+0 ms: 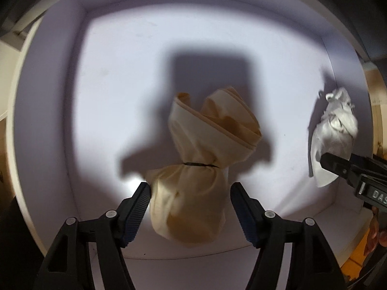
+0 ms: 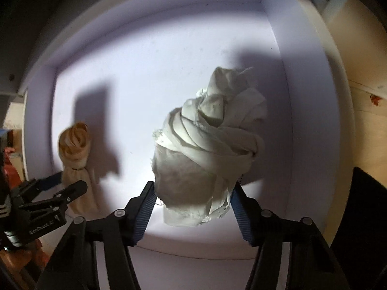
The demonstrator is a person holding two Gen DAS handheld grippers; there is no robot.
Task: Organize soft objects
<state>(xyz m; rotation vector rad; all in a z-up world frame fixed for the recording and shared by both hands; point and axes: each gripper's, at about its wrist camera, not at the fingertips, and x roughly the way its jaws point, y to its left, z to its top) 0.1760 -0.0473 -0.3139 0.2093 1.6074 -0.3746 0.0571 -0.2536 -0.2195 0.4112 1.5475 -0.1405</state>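
**Two cloth bundles inside a white box, one between each pair of tongs**

The left tongs (image 1: 189,199) are spread around the lower part of a cream cloth bundle (image 1: 193,169), which is cinched at the waist by a thin black tie (image 1: 199,165). The ribbed pad on the left side touches the fabric or sits just beside it; the pad on the right stands apart from it, so the cloth is not pinched. The bundle's loose top flares open and points away from the camera.

The right tongs (image 2: 193,193) straddle a white cloth bundle (image 2: 208,149), twisted and wrapped in layered folds. Both blue-edged pads meet its sides, but whether they squeeze it cannot be told from these views.

Both bundles are inside a shallow white box (image 1: 60,96), the cream one toward the left, the white one near the right wall (image 2: 312,91), well apart. Dark shadows of the tools fall across the lit box floor.
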